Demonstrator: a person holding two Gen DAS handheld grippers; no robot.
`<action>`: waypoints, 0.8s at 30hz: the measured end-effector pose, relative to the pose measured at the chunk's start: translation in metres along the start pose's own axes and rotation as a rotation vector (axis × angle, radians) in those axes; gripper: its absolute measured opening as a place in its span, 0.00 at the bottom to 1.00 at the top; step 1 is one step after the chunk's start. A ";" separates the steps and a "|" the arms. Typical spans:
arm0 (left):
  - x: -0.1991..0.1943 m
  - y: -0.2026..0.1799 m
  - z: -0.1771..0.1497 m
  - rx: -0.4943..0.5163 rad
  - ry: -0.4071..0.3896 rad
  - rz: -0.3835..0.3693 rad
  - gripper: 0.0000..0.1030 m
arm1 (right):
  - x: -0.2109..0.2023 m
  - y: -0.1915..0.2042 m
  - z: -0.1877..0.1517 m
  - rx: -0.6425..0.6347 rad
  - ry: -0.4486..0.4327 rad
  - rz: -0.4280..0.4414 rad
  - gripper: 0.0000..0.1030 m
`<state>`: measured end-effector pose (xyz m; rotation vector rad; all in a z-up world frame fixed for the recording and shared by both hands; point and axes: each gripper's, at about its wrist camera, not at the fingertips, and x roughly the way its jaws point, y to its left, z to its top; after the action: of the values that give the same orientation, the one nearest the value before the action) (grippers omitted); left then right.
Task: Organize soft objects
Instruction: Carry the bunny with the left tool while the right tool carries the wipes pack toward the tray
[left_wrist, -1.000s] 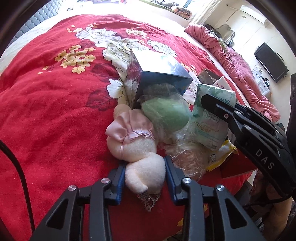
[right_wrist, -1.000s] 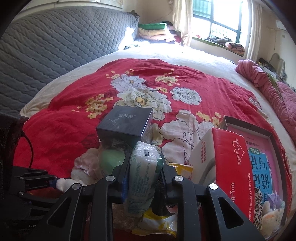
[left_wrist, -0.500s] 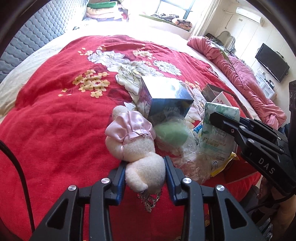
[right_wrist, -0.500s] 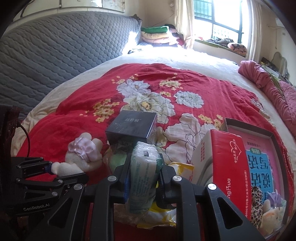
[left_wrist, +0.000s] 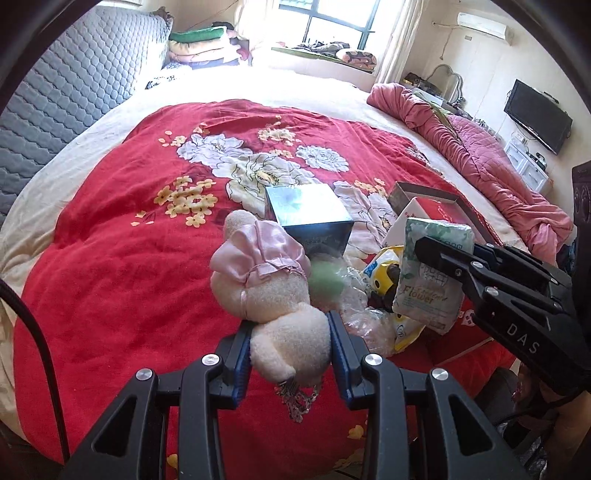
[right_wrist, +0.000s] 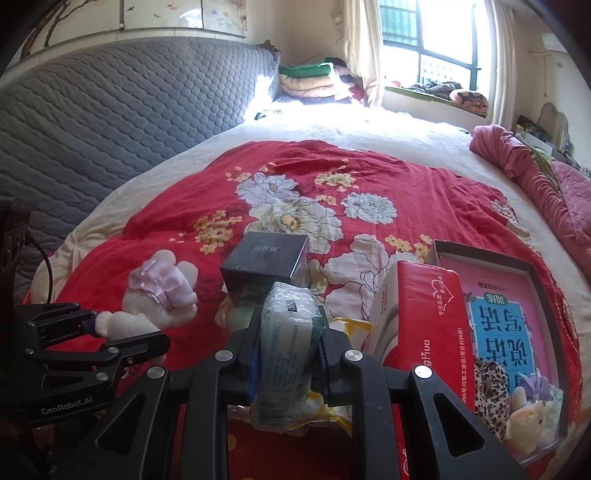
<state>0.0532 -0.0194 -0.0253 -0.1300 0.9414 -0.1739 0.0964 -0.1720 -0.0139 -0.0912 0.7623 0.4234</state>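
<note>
My left gripper (left_wrist: 291, 334) is shut on a cream plush toy (left_wrist: 280, 299) with a pink satin cap, held above the red floral bedspread (left_wrist: 122, 258). The plush also shows in the right wrist view (right_wrist: 155, 299), with the left gripper (right_wrist: 92, 326) at the far left. My right gripper (right_wrist: 285, 343) is shut on a pack of tissues (right_wrist: 286, 343) in green-printed wrap. In the left wrist view the tissue pack (left_wrist: 430, 273) and right gripper (left_wrist: 432, 251) are at the right.
A dark blue box (left_wrist: 308, 214) stands on the bedspread, with a green soft ball in clear plastic (left_wrist: 327, 282) before it. A red tissue box (right_wrist: 424, 314) and an open tray with a pink book (right_wrist: 498, 314) lie at right. A yellow packet (left_wrist: 384, 269) lies below.
Both grippers have risen and pulled back, lifting the plush toy and the tissue pack off the pile. More of the bed and room shows now.
</note>
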 end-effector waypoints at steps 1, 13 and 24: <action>-0.003 -0.002 0.000 0.001 -0.004 0.003 0.36 | -0.003 0.000 0.000 0.001 -0.005 0.001 0.23; -0.029 -0.038 0.009 0.057 -0.041 0.014 0.36 | -0.037 -0.013 0.005 0.041 -0.073 0.008 0.23; -0.046 -0.072 0.020 0.099 -0.066 0.029 0.36 | -0.072 -0.037 0.007 0.112 -0.158 0.008 0.23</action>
<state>0.0362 -0.0796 0.0366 -0.0310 0.8672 -0.1880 0.0699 -0.2279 0.0379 0.0494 0.6299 0.3902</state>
